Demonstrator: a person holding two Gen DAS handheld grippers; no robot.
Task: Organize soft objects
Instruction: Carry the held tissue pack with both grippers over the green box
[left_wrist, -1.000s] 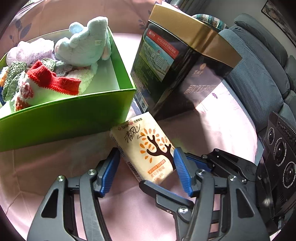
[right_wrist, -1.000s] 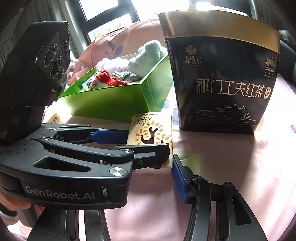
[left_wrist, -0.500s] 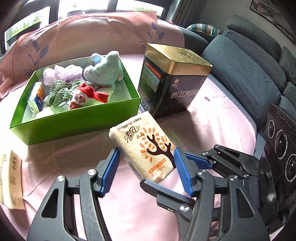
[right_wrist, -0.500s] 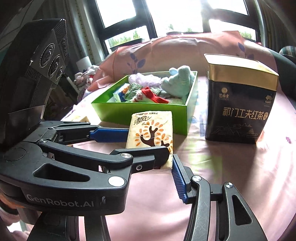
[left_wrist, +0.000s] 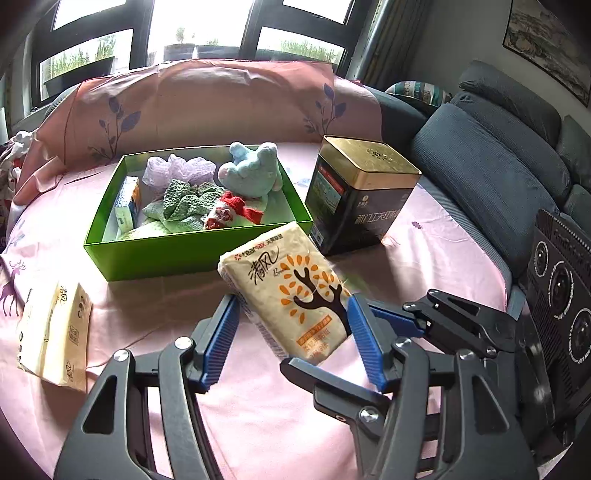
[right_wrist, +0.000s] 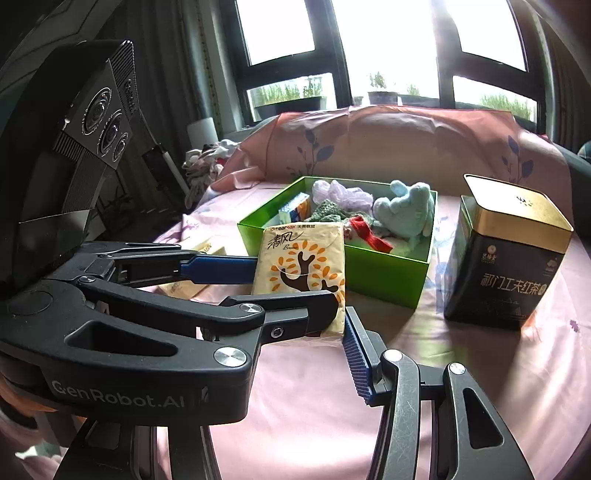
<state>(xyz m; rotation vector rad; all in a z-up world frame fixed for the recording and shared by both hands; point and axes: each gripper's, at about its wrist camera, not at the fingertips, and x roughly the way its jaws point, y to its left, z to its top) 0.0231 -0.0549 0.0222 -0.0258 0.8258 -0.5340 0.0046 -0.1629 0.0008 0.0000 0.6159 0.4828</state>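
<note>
Left wrist view: cream plastic tissue pack with orange tree print (left_wrist: 295, 295) clamped between both my tongs, left tongs (left_wrist: 291, 341) and right tongs (right_wrist: 295, 306) each half open on it, lifted above pink sheet. Carry step in hand. Next: over near wall of green cardboard box (left_wrist: 177, 251), lower among knitted toys, release together.

Both black plastic grippers (left_wrist: 291, 341) (right_wrist: 299, 306) bear ribbed blue fingers (left_wrist: 364, 345), silver screws (right_wrist: 229, 356), and grey "GenRobot.AI" lettering (right_wrist: 118, 397).

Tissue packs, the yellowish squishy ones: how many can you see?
2. One tissue pack is held up between both grippers, in front of the green box. Another tissue pack lies flat on the pink sheet, left of the box. More could hide under the soft toys.
</note>
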